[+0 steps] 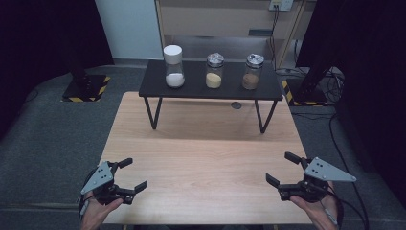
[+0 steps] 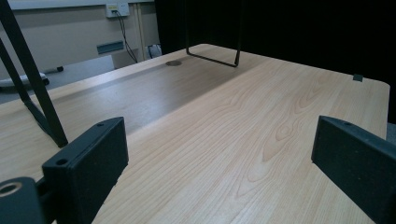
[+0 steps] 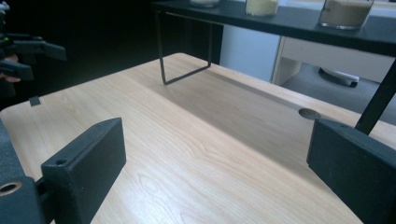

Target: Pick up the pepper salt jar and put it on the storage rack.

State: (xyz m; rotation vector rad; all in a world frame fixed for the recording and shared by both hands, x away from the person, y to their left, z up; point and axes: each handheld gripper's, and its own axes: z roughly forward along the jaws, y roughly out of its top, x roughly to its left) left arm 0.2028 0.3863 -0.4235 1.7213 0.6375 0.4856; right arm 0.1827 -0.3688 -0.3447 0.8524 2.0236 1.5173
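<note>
A: Fingers first?
B: Left gripper (image 1: 128, 175) fingers apart, nothing between them; right gripper (image 1: 283, 168) same, spread wide and empty; both low at the near edge of the wooden surface (image 1: 201, 148), one at each corner.
A: Step?
B: Looks like the start, a reach not begun; nothing touched.
A: Targets?
B: Three jars on the black shelf (image 1: 210, 86) at the far side, well apart from both grippers: white-lidded jar (image 1: 174, 66) with white powder at left, yellow-powder jar (image 1: 214, 70) in the middle, brown-powder jar (image 1: 252, 71) at right; all upright.
A: Next?
B: My guess: move forward and up over the surface, fingers kept apart, level with a jar body; can't tell which jar.
</note>
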